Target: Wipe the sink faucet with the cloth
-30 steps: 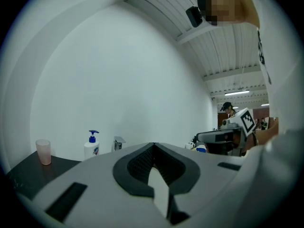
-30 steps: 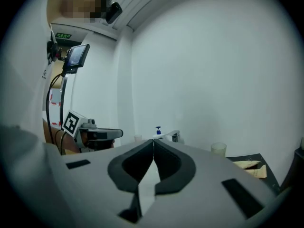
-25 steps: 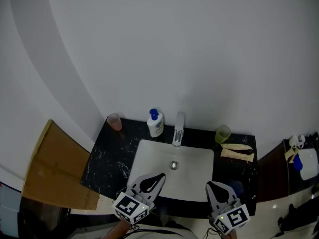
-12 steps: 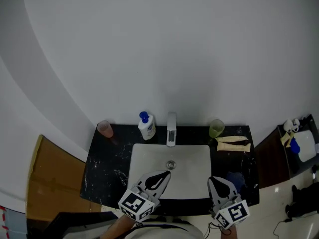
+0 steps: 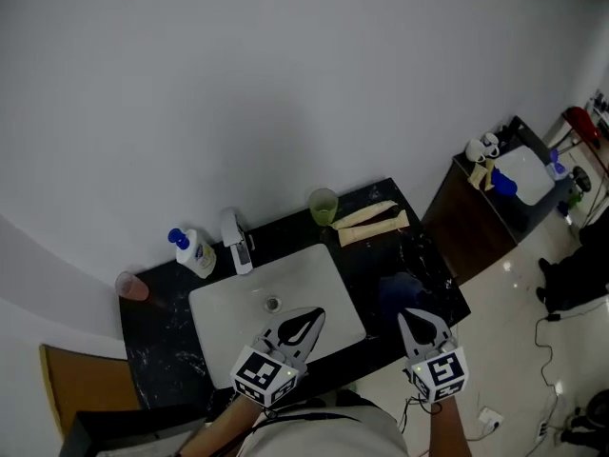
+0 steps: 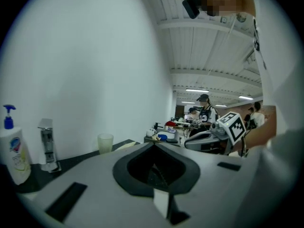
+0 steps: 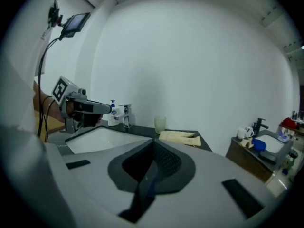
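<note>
At the far left of the black counter a pink cup stands alone in the back corner. A white soap bottle with a blue pump sits just left of the faucet, where a hand at the basin can reach it. The faucet stands upright on the back edge of the white sink with its spout over the drain, untouched, and nothing is near it yet.

The left gripper hangs over the sink's front edge. Its jaws are closed tip to tip with nothing between them, as its own view also shows. It points roughly across the basin and is probably only being carried along, not working.

Further right a green cup stands by the wall, and two pale folded pieces lie beside it – cloths or gloves, I cannot tell which. In front of them, on the counter's right part, lies a dark bluish patch that I take to be the cloth. It is dim in the head view and well apart from the faucet.

The right gripper hovers just short of that patch, pinched fully closed and empty – a sensible place for fetching it, though the jaws would first have to part. A low side cabinet with small blue and white things on top stands at the far right, off the counter.
</note>
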{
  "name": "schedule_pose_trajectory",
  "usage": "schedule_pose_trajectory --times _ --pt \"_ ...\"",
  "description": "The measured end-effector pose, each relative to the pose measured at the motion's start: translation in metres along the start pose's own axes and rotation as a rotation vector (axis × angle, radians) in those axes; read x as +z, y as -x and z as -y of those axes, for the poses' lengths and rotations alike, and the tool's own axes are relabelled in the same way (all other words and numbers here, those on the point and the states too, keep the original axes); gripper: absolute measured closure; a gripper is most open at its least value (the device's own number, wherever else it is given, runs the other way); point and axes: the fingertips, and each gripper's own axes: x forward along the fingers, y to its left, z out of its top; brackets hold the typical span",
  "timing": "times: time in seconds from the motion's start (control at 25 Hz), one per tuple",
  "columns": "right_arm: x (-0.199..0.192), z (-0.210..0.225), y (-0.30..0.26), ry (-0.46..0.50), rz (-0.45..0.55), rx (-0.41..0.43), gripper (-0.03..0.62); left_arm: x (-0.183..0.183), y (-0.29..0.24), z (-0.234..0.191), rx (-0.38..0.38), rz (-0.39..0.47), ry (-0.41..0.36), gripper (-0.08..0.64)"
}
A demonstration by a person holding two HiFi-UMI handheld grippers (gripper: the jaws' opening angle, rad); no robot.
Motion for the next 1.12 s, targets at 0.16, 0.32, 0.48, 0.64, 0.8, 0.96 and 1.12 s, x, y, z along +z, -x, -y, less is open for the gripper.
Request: schedule_pose_trajectory --times 0.16,0.32,0.48,0.64,0.8,0.96,1.12 --pt "-0.030 0.025 0.025 -0.082 -0.030 -0.109 0.586 -0.018 -0.041 0.037 -0.130 -0.050 -0.003 0.558" --pt "-0.054 0.035 0.035 -0.108 -0.069 -0.146 0.586 -0.036 -0.067 0.071 -0.227 -0.098 -0.015 0.558" --pt "-0.074 0.034 0.021 -0.108 -0.132 -0.106 0.536 -0.041 -0.072 0.089 -0.270 -0.117 -0.020 0.558" --pt "-0.083 0.039 -0.007 -0.083 -0.193 -0.082 0.338 -0.043 -0.065 0.087 -0.249 -0.124 -0.015 0.558" --pt "-0.088 0.050 -0.039 -0.008 -0.267 -0.073 0.327 -0.042 -0.052 0.075 -0.193 -0.125 -0.009 0.557" --pt "-0.111 0.048 -0.068 0.071 -0.398 -0.016 0.327 -0.042 -0.035 0.058 -0.124 -0.116 0.001 0.558" --pt "-0.123 0.046 -0.072 0.062 -0.443 0.035 0.437 -0.038 -0.018 0.040 -0.051 -0.096 0.012 0.558"
